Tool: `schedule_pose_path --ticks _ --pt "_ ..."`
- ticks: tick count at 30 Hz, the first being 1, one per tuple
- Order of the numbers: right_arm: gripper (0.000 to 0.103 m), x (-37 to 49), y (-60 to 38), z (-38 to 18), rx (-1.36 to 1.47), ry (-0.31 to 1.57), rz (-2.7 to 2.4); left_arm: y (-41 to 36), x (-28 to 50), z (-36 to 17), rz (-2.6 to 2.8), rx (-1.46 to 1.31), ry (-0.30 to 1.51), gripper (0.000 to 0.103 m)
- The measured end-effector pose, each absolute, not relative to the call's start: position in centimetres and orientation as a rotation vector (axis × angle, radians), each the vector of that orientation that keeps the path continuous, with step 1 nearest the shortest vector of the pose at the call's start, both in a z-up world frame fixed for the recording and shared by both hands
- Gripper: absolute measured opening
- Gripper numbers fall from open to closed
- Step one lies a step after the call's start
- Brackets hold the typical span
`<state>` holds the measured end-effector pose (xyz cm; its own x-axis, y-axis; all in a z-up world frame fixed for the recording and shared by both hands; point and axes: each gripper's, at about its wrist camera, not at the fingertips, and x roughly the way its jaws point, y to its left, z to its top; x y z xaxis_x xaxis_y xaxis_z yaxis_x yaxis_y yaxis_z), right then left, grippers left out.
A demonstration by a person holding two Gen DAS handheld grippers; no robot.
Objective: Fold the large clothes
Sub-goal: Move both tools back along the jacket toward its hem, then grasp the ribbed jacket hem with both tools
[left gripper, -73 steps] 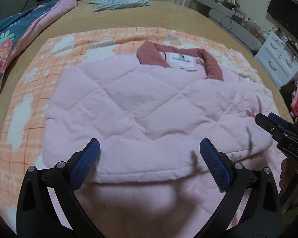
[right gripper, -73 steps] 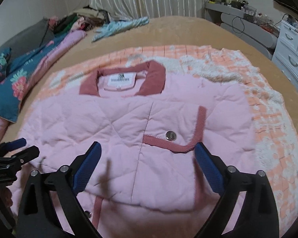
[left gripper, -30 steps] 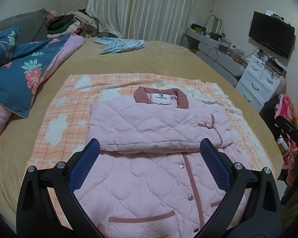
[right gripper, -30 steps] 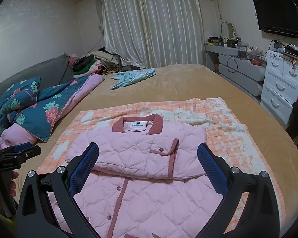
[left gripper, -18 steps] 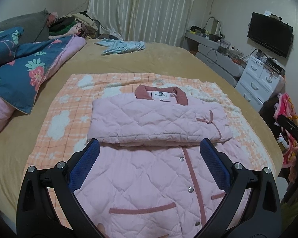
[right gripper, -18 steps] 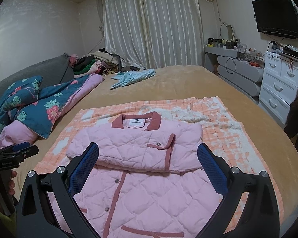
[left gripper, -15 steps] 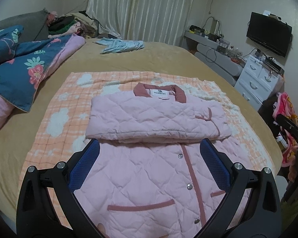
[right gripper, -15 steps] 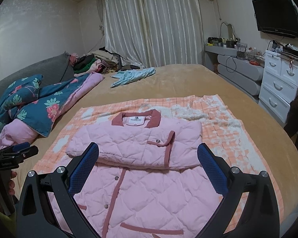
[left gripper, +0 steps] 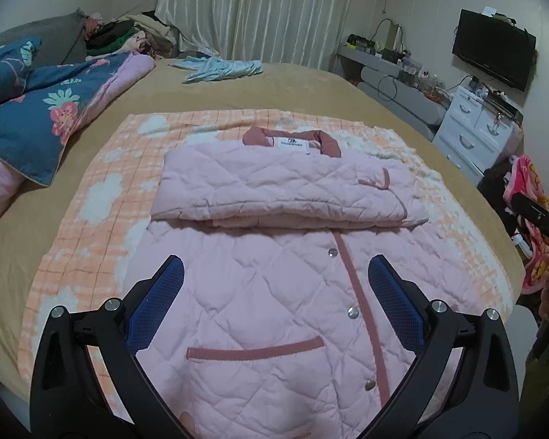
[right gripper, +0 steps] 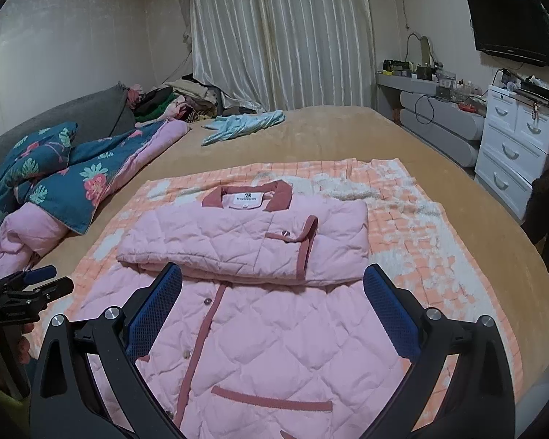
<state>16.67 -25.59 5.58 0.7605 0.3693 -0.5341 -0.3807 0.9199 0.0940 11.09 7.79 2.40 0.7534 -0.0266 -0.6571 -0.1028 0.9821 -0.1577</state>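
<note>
A pink quilted jacket [left gripper: 274, 292] [right gripper: 274, 329] with dark rose trim lies front up on an orange checked blanket [left gripper: 102, 197] [right gripper: 413, 241]. Its sleeves are folded across the chest into a band [left gripper: 282, 186] [right gripper: 245, 241] below the collar [left gripper: 292, 139] [right gripper: 249, 197]. My left gripper [left gripper: 274, 303] hovers open above the jacket's lower half, holding nothing. My right gripper [right gripper: 271, 303] also stands open over the lower half, with nothing between its fingers. The left gripper's tip [right gripper: 29, 289] shows at the left edge of the right wrist view.
The blanket lies on a tan bed [left gripper: 296, 87] [right gripper: 329, 131]. A blue floral quilt [left gripper: 36, 98] [right gripper: 69, 175] sits at the left, and a light blue garment [left gripper: 219, 67] [right gripper: 241, 124] lies near the far side. White drawers [left gripper: 479, 135] [right gripper: 512, 146] stand to the right.
Both grippers have pulled back and risen from close over the folded sleeves to a wider view of the whole jacket. The jacket has not moved in the last second.
</note>
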Motion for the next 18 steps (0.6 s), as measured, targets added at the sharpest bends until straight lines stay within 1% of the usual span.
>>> schedule_pose_path --ticks 11,18 --pt "0.099 15.9 -26.1 3.2 -0.052 0.621 0.413 8.7 9.5 -0.3 0.095 -0.151 0.730 0.095" --pt "0.099 15.5 -27.4 0.5 -0.081 0.669 0.384 9.9 8.9 -2.1 0.121 -0.158 0.766 0.095"
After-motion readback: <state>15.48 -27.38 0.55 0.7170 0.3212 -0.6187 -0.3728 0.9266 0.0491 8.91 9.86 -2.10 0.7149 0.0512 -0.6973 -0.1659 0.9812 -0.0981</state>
